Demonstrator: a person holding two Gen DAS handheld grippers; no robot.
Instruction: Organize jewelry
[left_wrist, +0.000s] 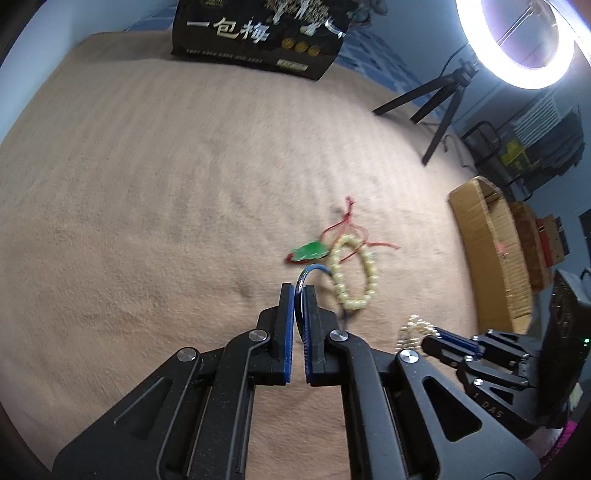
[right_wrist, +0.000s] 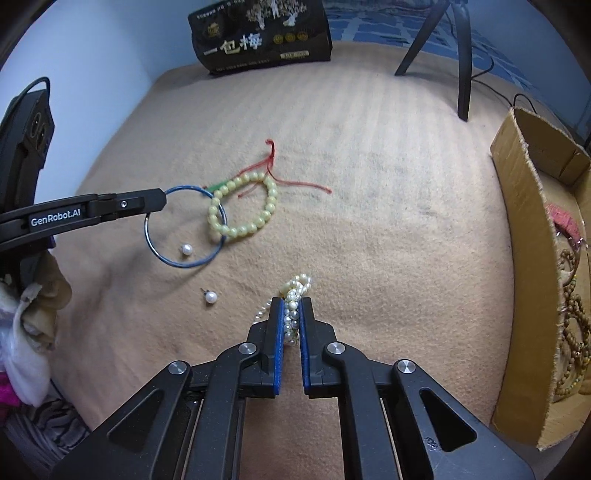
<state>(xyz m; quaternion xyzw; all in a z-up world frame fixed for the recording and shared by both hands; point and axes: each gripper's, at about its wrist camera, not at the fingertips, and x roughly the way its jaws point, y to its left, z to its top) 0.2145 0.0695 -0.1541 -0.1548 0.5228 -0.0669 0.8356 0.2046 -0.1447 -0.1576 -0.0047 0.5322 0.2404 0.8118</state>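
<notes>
Two grippers: "GenRobot.AI" left gripper (right_wrist: 157, 201) fingers clamp blue bangle (right_wrist: 184, 227); right gripper (right_wrist: 291, 314) fingers clamp pearl strand (right_wrist: 293, 295).

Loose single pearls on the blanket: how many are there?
2. One pearl lies inside the blue bangle; the other pearl lies nearer the camera, left of the right gripper's fingers. The grippers could hide more.

A fuzzy tan blanket (right_wrist: 369, 221) with a soft ribbed nap covers the surface. The claws (right_wrist: 291, 306) are matt black plastic with blue rubbery pads (right_wrist: 279, 350) and shiny metal rivets. The pearl strand (right_wrist: 295, 291) and yellow beads (right_wrist: 243, 206) look glossy. The blue bangle (right_wrist: 184, 225) gleams. The box (right_wrist: 524, 258) is rough brown cardboard.
</notes>
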